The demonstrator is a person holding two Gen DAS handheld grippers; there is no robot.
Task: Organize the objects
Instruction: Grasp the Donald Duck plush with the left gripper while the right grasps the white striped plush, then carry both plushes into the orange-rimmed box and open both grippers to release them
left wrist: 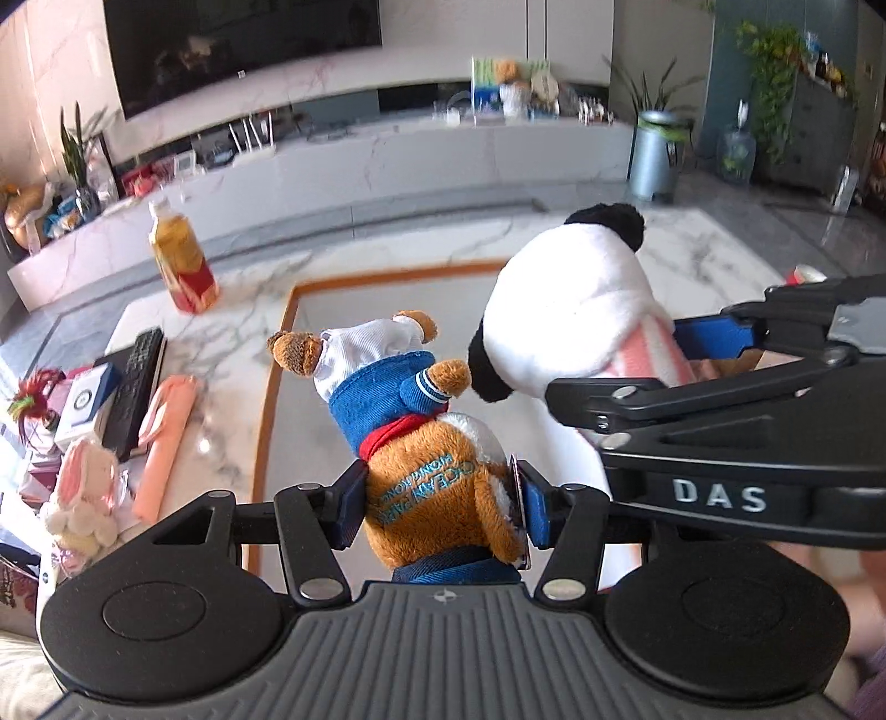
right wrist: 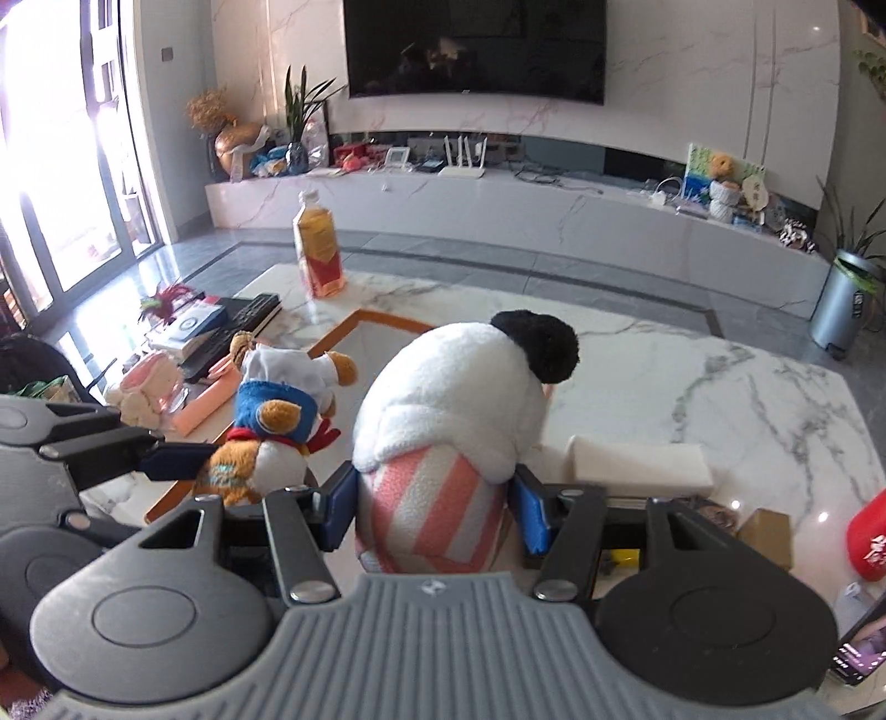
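Left gripper (left wrist: 437,512) clamps a brown teddy bear (left wrist: 410,421) in blue jacket; right gripper (right wrist: 429,512) clamps a white panda plush (right wrist: 448,404) by its pink-striped body. Both held above marble coffee table (right wrist: 720,387), side by side.

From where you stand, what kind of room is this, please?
Most likely a home living room: a big TV hangs on the wall above a long marble console, and a marble coffee table holds a drink bottle and remotes.
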